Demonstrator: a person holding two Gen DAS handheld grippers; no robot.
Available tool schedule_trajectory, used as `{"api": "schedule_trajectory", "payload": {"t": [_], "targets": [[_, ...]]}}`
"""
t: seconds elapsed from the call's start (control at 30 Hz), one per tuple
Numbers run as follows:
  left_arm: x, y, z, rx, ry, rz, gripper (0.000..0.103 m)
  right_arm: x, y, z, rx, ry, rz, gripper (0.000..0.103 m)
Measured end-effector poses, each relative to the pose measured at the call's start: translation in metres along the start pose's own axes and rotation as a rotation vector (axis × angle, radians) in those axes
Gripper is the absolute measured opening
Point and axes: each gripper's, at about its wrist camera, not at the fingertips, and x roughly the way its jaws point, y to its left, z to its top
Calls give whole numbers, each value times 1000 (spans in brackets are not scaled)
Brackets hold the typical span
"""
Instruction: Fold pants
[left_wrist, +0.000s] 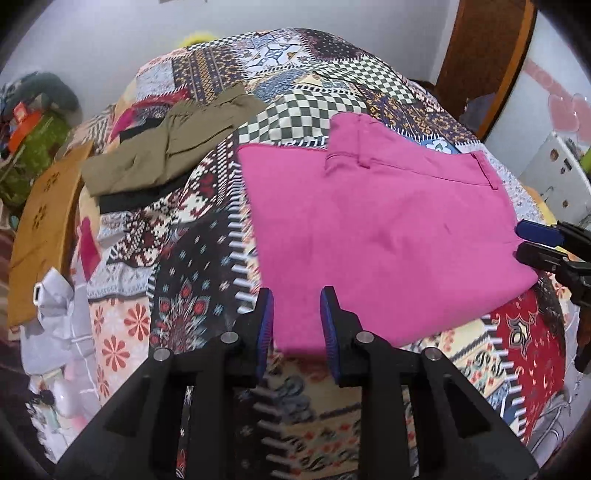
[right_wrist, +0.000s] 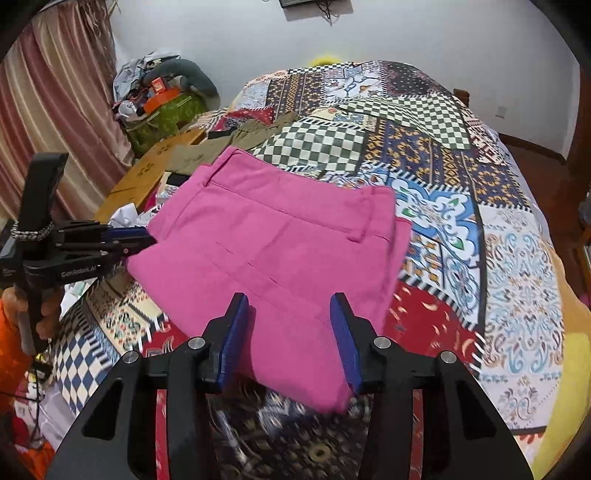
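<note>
Pink pants (left_wrist: 380, 229) lie folded into a flat stack on the patchwork bedspread (left_wrist: 207, 251); they also show in the right wrist view (right_wrist: 273, 243). My left gripper (left_wrist: 297, 314) is open and empty, just above the stack's near edge. It also shows in the right wrist view (right_wrist: 147, 236), at the stack's left edge. My right gripper (right_wrist: 290, 332) is open and empty over the stack's near corner. It also shows in the left wrist view (left_wrist: 519, 242), at the stack's right edge.
Folded olive pants (left_wrist: 162, 147) lie on a black garment (left_wrist: 125, 201) at the bed's back left. A brown cardboard box (left_wrist: 40, 229) and white crumpled cloth (left_wrist: 55, 317) lie at the left edge. A clutter pile (right_wrist: 162, 96) stands by the curtain (right_wrist: 55, 92).
</note>
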Motion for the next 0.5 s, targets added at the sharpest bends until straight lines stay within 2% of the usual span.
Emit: {"api": "schedule_trajectory", "payload": {"t": [0.13,0.23,0.33,0.4,0.47,0.5], "targets": [[0,13,-8,-22,15,50,30,-11,-10,-5,33,-7,-4,41],[-2,22,-10,-41,19,60,33,-16,-17,-8,53,-3,-13,42],[-7,27,-9,-36,19,116,34,-22,-25,-11,73,7,-16,43],[-9,31,-6,-37,21,133,39,-26,-31,-13,66,18,-66,43],[-13,35,0,-48,9,132,51,-31,-39,-15,68,24,-98,43],[-17,37,4,-52,-3,128,55,-34,-43,-15,76,25,-108,44]]}}
